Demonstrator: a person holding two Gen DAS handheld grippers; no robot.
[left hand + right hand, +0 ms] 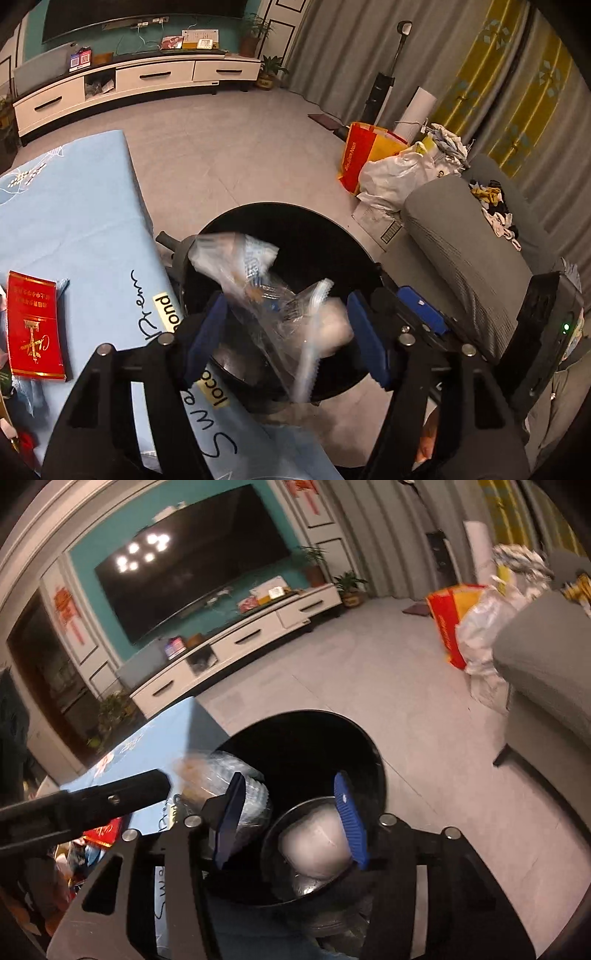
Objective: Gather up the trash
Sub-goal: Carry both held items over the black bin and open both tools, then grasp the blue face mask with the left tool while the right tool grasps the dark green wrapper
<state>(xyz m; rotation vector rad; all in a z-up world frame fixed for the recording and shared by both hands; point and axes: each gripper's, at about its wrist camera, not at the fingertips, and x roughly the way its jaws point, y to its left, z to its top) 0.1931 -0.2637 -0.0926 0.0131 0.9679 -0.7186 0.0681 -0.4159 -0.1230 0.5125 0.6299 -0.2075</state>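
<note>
Now both my grippers sit over the black bin (pixel 295 236), which stands on the floor against the corner of the blue-covered table (pixel 74 206).

Left gripper (pixel 286 339): jaws apart, released. A crumpled clear wrapper (pixel 266 291) with white and blue print is blurred between the blue pads (pixel 365 343), over the bin mouth; I see no pad pressing on it. Whether it touches the bin I cannot tell.

Right gripper (pixel 291 819): jaws apart, nothing clamped. Below it a white rounded lump (pixel 314 845) lies in a black bowl-like shape inside the bin. Another crinkled clear wrapper (pixel 236 775) shows beside its left pad, at the bin's table side.

Table: a red packet (pixel 35 325) lies flat on the blue cover.

Room: grey tiled floor (pixel 229 147), white TV cabinet (pixel 140 81) under a dark screen (pixel 192 557), grey sofa (pixel 465 236), a red-yellow bag (pixel 365 155) and a white sack (pixel 399 173) by the grey curtains (pixel 351 44).
</note>
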